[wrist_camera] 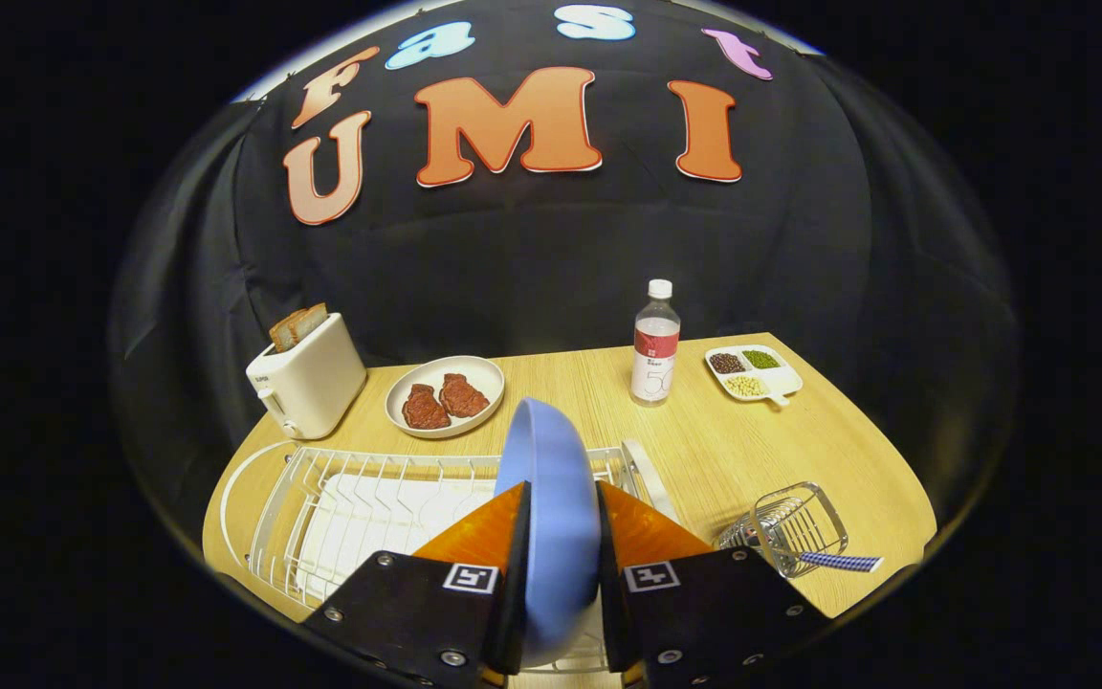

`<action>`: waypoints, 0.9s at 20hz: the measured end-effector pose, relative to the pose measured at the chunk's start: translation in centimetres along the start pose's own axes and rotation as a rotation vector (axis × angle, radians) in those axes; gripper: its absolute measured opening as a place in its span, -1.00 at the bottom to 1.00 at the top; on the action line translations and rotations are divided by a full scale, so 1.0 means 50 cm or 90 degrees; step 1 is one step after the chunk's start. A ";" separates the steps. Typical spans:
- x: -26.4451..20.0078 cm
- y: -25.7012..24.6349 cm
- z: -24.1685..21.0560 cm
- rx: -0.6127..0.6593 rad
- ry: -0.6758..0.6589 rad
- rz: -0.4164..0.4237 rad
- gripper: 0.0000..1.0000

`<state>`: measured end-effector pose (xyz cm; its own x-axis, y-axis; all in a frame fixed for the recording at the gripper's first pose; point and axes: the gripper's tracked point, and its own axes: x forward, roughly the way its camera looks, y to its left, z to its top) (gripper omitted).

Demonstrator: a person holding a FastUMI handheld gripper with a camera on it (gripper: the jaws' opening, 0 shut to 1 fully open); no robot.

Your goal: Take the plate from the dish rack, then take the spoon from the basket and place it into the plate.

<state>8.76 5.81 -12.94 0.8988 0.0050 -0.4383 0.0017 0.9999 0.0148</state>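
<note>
Gripper (pixel 562 555), bottom centre of frame: both orange fingers (pixel 484 531) clamp the blue plate (pixel 551 478), one finger per face. Plate stands on edge, rim up, so the thin section fits the jaw gap; a flat plate would give the fingers nothing to pinch. Grip sits low on the plate, most of the disc projecting ahead of the fingertips.

Dish rack (pixel 369 498), lower left: white wire, upright tines over a white drip tray. Tines hold plates vertical, which explains the edge-on grasp. Plate overlaps the rack's right part; whether it is fully clear of the wires cannot be told from this angle.

Basket (pixel 790 526), lower right, just beside the right finger: wire caddy lying tipped on its side, mouth toward the right. Spoon (pixel 843 562) lies in it with its blue checked handle sticking out of the mouth, so the handle is free to pinch w/o reaching inside.

Table (pixel 704 450), light wood: bare area centre-right, between rack and basket, looks like the likely set-down spot for the plate.

Non-task items, upper part of table:
- toaster (pixel 307 383) w/ bread, left
- beige dish w/ two meat pieces (pixel 444 397), centre-left
- water bottle (pixel 654 349), centre
- divided tray of beans (pixel 752 371), right

Est. step: plate pickup in hand; spoon not yet touched.
</note>
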 end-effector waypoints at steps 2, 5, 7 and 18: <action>0.002 -0.018 0.010 0.006 -0.002 -0.035 -0.44; -0.005 -0.020 0.022 -0.030 -0.002 -0.067 -0.55; -0.010 -0.017 0.036 -0.050 -0.006 -0.081 -0.57; -0.103 -0.013 0.118 -0.135 -0.061 -0.131 -0.57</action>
<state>6.74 5.03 -5.38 0.9264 -0.1890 -0.3256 0.1052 0.9604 -0.2581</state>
